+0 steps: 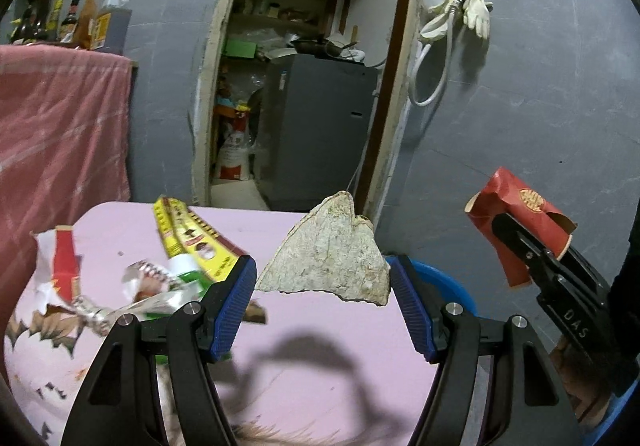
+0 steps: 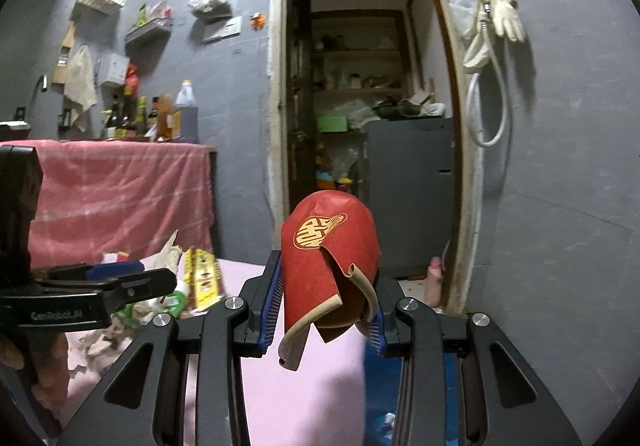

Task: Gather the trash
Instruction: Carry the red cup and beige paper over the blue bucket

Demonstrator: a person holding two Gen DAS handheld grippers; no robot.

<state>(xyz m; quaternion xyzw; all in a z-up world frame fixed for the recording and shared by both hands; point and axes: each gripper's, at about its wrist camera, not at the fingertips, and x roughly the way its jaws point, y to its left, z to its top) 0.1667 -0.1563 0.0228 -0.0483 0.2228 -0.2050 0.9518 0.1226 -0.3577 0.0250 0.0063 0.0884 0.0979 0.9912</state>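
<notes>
Wrappers (image 1: pixel 188 246) on table (image 1: pixel 320 346), left of bin (image 1: pixel 444 282).

A home kitchen: sauce bottles (image 2: pixel 144 116) on a counter, wall shelves (image 2: pixel 148 32), and a pantry doorway (image 2: pixel 360 106) with cookware.

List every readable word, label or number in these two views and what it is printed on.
"DAS": on the right claw body, left wrist view.
"GenRobot.AI": on the left claw body, right wrist view.
Gold emblem on the red paper sleeve: stylised, unreadable.
Yellow box print: too blurred.
Bottle labels on the shelf: too small.
</notes>
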